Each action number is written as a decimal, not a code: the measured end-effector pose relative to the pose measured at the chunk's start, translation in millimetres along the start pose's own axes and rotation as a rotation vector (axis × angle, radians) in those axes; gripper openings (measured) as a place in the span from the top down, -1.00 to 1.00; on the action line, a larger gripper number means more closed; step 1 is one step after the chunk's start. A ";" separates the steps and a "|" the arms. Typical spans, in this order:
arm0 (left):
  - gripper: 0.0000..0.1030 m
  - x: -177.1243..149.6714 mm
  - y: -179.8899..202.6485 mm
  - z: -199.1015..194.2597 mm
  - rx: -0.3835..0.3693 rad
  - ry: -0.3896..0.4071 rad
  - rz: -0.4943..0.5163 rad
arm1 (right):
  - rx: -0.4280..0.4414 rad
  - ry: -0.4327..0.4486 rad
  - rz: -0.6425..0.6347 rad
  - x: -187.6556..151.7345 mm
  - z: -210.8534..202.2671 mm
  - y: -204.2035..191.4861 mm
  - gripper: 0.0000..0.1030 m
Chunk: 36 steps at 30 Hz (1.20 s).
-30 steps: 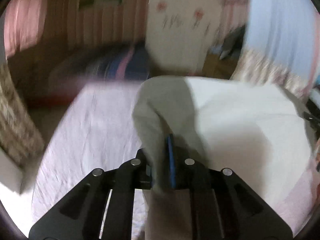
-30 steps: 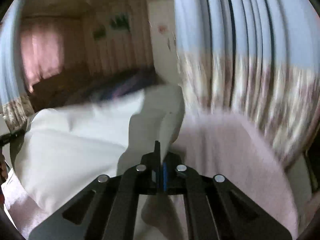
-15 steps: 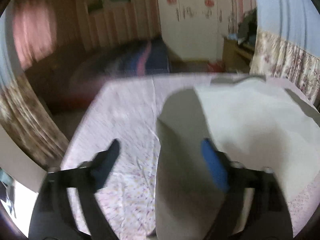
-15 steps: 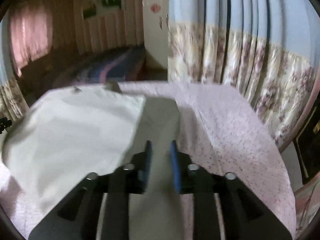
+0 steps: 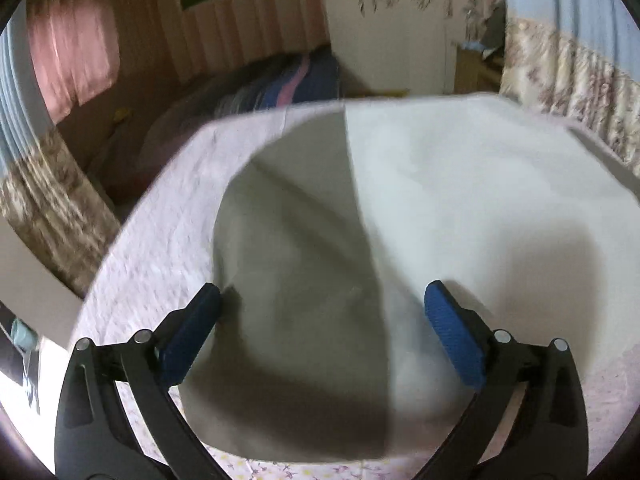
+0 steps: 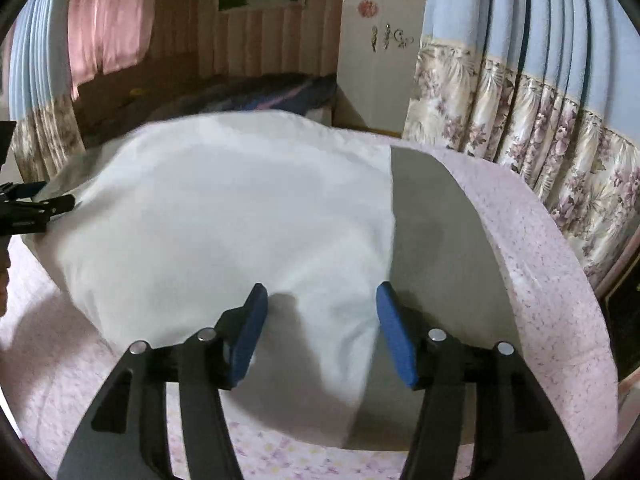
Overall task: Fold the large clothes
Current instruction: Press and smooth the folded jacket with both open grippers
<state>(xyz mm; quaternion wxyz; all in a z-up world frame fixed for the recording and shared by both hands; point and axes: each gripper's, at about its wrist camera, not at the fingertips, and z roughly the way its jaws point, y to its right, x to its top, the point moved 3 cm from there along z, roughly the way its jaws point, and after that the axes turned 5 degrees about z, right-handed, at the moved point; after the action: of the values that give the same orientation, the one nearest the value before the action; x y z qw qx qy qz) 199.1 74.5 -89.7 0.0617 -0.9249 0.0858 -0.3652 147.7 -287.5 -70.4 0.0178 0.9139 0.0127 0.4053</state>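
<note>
A large white garment (image 5: 460, 200) with grey side panels (image 5: 300, 260) lies spread on the bed. My left gripper (image 5: 323, 290) hovers over its near left corner. Its jaws are opening wide, and the grey cloth lies below and between the blue pads (image 5: 452, 332) without being pressed. My right gripper (image 6: 320, 292) is over the near right corner of the garment (image 6: 220, 208), beside the grey panel (image 6: 432, 232). Its jaws are opening too, with loose cloth between the pads (image 6: 394, 336). The left gripper (image 6: 36, 208) shows at the left edge of the right wrist view.
The bed's pink floral sheet (image 5: 160, 232) shows around the garment, and its right edge (image 6: 560, 280) drops off toward floral curtains (image 6: 540, 140). A second bed with a dark striped blanket (image 5: 260, 92) and a white wardrobe (image 5: 392, 40) stand beyond.
Both grippers were shut on the garment's near edge, holding it up. Both have opened and let go. They came lower, and the garment now lies on the bed.
</note>
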 end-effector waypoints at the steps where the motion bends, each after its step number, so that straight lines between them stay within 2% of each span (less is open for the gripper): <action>1: -0.94 -0.8 -0.2 5.1 -0.017 -0.018 -0.008 | -0.004 -0.015 0.002 -0.2 4.3 4.6 -0.17; 4: -0.94 -4.0 -0.6 17.4 -0.042 -0.052 -0.012 | 0.021 -0.060 0.045 -4.4 16.5 19.5 -0.18; 7: -0.94 -8.3 2.1 26.7 -0.045 -0.078 -0.003 | 0.026 -0.075 0.054 -6.9 25.4 25.6 -0.28; 16: -0.94 -8.3 1.6 33.6 -0.055 -0.092 0.005 | 0.052 -0.085 0.086 -6.7 27.0 28.2 -0.43; 22: -0.94 -5.9 2.3 5.9 -0.030 -0.080 -0.009 | 0.016 -0.045 0.088 -2.4 12.1 23.7 -0.52; 28: -0.94 -2.0 14.1 -34.3 -0.051 -0.013 -0.021 | 0.050 0.011 0.114 0.5 -14.0 15.3 -0.53; 33: -0.94 6.0 48.8 -57.1 -0.086 0.038 0.035 | 0.126 0.048 0.106 -0.4 -31.4 -6.8 -0.55; 36: -0.94 12.0 75.1 -57.9 -0.094 0.046 0.080 | 0.117 0.031 0.051 -3.8 -29.8 -20.8 -0.55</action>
<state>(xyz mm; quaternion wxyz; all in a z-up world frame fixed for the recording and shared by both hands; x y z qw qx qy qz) 159.4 -4.3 -53.0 0.0308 -0.9140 0.1413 -0.3792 122.9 -266.2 -54.0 -0.0464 0.9070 0.0135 0.4184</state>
